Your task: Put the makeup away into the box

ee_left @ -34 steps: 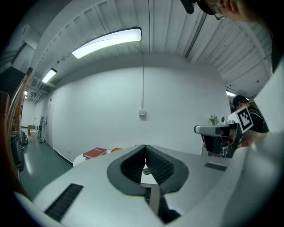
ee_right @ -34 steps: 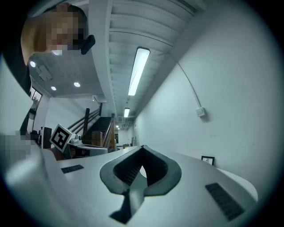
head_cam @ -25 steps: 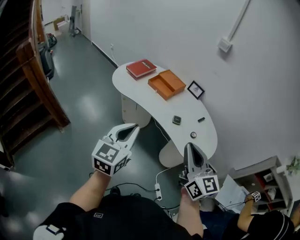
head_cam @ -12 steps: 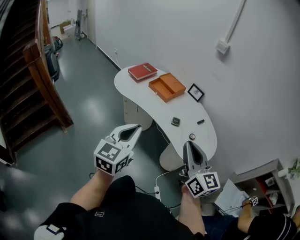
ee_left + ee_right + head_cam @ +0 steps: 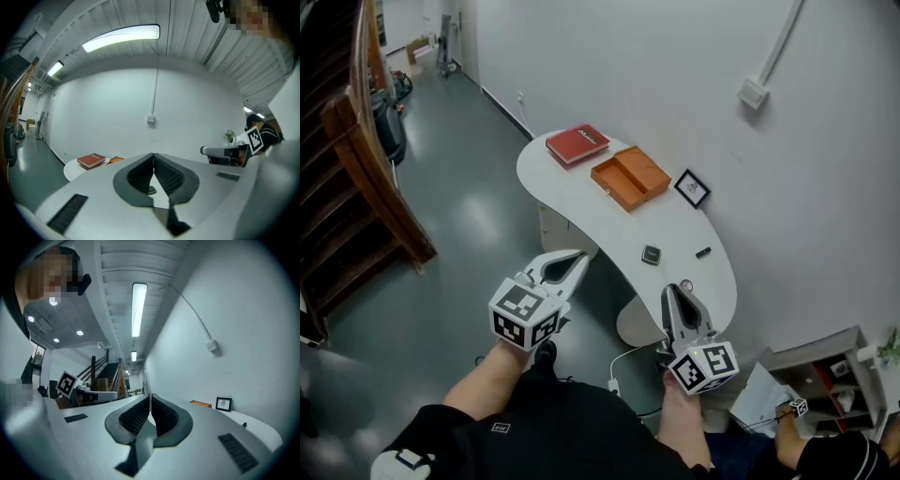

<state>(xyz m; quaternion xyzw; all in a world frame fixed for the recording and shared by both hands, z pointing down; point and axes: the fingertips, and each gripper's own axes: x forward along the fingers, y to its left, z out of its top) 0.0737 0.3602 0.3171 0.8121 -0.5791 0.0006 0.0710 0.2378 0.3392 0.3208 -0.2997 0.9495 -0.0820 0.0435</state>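
The approach was judged to be the step in hand, with nothing yet picked up. The left gripper and right gripper were each seen with jaws pressed together and empty. A dark compact and a small stick lay on the table just ahead of the right fingertips, and the open orange box lay farther beyond. Next, the jaws would need to be parted over one piece.

The head view is looking steeply down from high above at the table. The left gripper view is looking level along its fingers from low down, sharing the red book with the head view. The right gripper view is sharing the framed picture.
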